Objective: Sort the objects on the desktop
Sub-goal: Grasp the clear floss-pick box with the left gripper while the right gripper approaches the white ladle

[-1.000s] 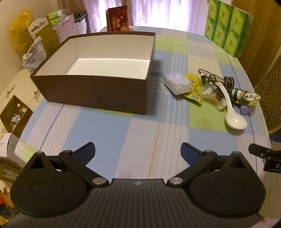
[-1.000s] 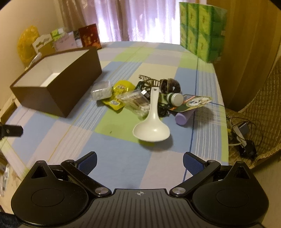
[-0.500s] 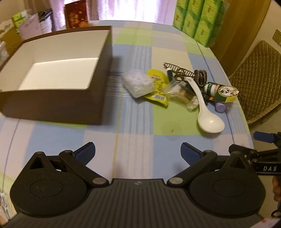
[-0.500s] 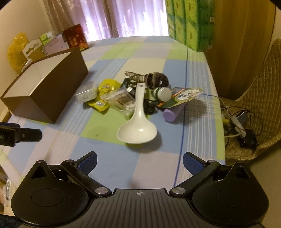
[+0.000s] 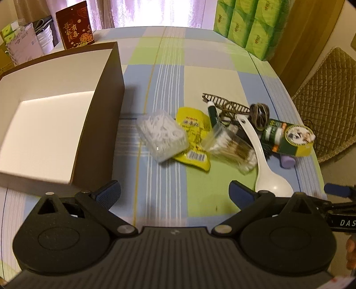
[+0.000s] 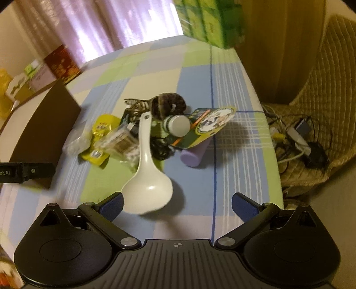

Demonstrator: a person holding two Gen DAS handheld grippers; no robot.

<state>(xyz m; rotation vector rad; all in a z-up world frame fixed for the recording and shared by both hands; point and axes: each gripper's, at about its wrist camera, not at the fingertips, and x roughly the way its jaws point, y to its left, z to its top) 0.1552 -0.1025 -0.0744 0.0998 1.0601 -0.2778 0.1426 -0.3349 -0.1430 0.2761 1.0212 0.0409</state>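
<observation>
- Backlight from the curtained window (image 5: 142, 11) blows out to glare.
- The room is dim and warm.
- Fisheye bends the edges; the right wrist view smears with motion blur.

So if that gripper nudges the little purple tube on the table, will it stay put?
Probably not. The purple tube looks round and lies on its side, so it would likely roll. The green card rests across its far end and may check it. It looks small, probably light.
</observation>
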